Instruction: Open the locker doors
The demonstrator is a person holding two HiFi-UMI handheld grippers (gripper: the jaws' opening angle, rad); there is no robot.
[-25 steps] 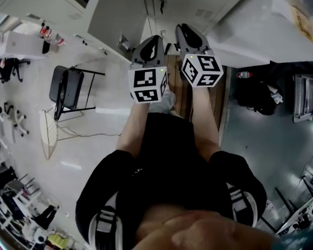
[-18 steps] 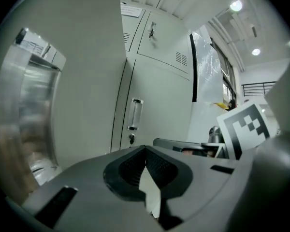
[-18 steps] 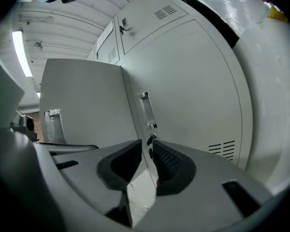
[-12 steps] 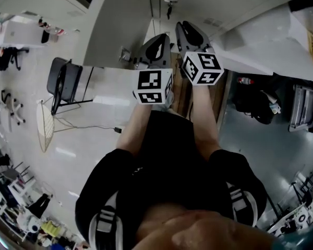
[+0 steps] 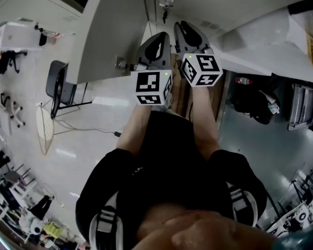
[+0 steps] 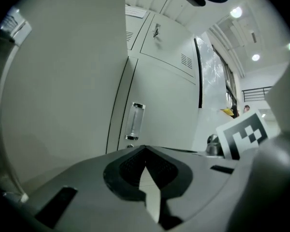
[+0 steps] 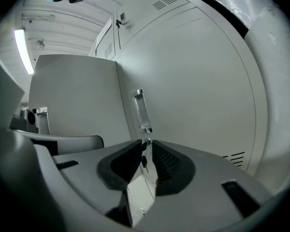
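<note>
A bank of pale grey lockers stands ahead. One locker door [image 5: 115,30] hangs open to the left, and it fills the left of the left gripper view [image 6: 63,81]. My left gripper [image 5: 160,35] sits by that door's free edge, its jaws [image 6: 145,151] shut with nothing between them. The neighbouring door [image 7: 193,81] is closed, with a clear handle [image 7: 141,111] and a lock below it. A small key [image 7: 143,159] hangs from that lock. My right gripper [image 7: 146,149] has its jaws slightly apart around the key; I see no pad pressing on it.
A black folding chair [image 5: 60,87] and a floor cable [image 5: 94,132] lie to the left. A wooden board [image 5: 183,98] lies on the floor by the person's legs. Black bags [image 5: 253,100] and a grey crate [image 5: 305,105] sit on the right.
The open door has swung further out to the left. The right gripper has barely moved; the left has shifted slightly beside it.
</note>
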